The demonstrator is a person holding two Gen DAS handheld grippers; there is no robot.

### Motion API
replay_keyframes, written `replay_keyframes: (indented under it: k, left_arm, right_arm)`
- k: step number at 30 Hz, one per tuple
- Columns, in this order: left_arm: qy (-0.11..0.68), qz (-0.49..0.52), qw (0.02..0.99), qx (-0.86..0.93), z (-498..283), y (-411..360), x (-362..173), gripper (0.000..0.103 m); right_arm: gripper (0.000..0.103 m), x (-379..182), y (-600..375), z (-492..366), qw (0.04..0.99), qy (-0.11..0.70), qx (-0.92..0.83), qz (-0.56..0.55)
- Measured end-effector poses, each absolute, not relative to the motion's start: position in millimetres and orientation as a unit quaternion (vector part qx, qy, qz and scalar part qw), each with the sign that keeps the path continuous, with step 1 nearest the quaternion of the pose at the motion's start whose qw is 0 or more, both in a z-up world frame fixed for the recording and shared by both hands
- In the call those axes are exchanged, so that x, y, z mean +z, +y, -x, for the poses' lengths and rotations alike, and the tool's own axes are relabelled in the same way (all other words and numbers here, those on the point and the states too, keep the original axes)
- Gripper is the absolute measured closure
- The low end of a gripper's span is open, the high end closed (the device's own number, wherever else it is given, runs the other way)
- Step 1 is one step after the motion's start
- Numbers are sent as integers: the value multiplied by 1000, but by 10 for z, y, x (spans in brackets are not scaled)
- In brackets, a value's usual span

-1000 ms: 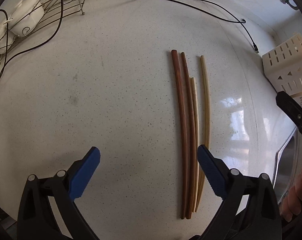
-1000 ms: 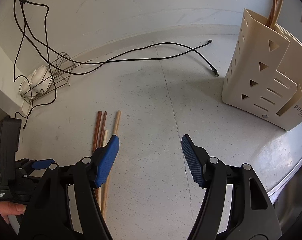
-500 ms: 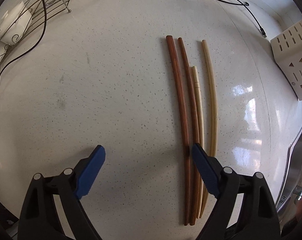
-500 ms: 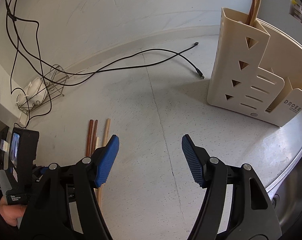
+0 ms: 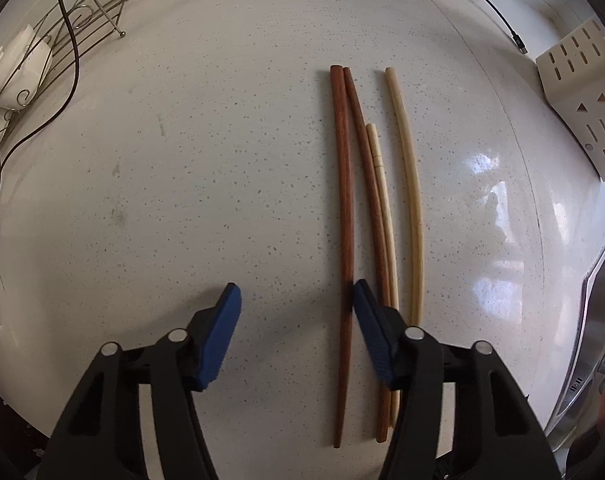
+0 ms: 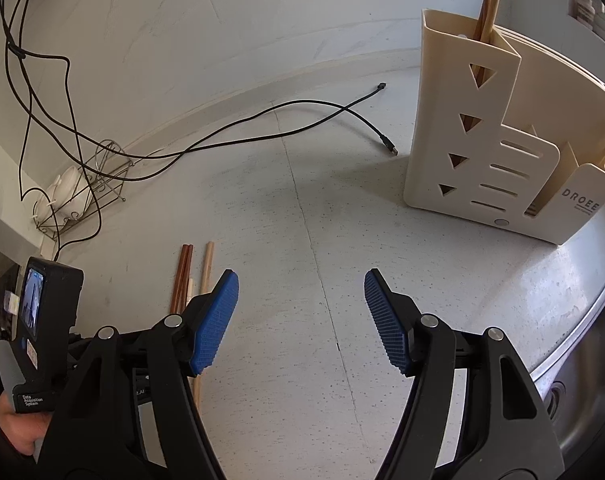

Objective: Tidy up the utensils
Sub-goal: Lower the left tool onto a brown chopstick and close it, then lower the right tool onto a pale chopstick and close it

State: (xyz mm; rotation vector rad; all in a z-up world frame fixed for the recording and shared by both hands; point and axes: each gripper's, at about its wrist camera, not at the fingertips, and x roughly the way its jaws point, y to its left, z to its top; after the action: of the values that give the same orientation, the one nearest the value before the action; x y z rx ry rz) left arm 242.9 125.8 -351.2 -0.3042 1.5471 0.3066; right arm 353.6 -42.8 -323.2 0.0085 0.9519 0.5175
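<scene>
Left gripper [image 5: 296, 320], jaws half-spread and just closing round the leftmost dark chopstick [image 5: 345, 240], needs a squeeze next; right gripper [image 6: 300, 320] hangs spread, empty.

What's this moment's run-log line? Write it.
left tongs: just closing, dark chopstick between, ungripped | right tongs: open, empty

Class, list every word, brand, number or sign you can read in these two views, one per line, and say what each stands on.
"DROEE": on the low front panel of the cream utensil holder; the small line beneath it is too small to read.
"Data Acquisition System": on the label at the foot of the left gripper's handle.
The small stickers on that handle are too blurred to read.
The left wrist view shows no readable text.
</scene>
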Motion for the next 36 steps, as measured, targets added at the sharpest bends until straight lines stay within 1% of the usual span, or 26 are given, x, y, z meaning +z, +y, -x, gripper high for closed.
replay_keyframes:
  k: [1, 4, 5, 7, 9, 18, 24, 32, 33, 36]
  left_arm:
    - [695, 135, 693, 136, -2445, 1241, -3507, 62]
    - [703, 128, 687, 129, -2481, 1168, -3500, 76]
    - [706, 126, 686, 127, -2506, 1139, -3502, 78]
    - [710, 119, 683, 125, -2534, 1108, -3502, 93]
    - [711, 117, 682, 125, -2568, 1122, -3484, 96]
    - [703, 147, 686, 116, -2467, 1283, -3530, 97]
    - [695, 163, 688, 131, -2231, 1479, -3536, 97]
    - [681, 197, 687, 157, -1995, 1778, -3538, 97]
    - [679, 202, 687, 160, -1977, 1810, -3536, 97]
    - [674, 214, 687, 166, -1933, 1891, -3525, 97]
  right_arm:
    - [40, -3240, -432, -3546, 856, 455, 245, -6]
    - [40, -3255, -467, -3559, 856, 456, 241, -10]
    - [40, -3257, -475, -3564, 856, 456, 241, -11]
    - [40, -3257, -478, -3564, 857, 456, 241, -12]
    - [40, -3258, -480, -3562, 856, 456, 242, -13]
    - [40, -3291, -385, -3537, 845, 468, 260, 6]
    - [42, -3391, -110, -3490, 820, 496, 284, 27]
    - [43, -3478, 336, -3363, 797, 514, 308, 78]
    - [44, -3498, 392, -3351, 793, 517, 310, 85]
    - [49, -3567, 556, -3311, 780, 531, 313, 107]
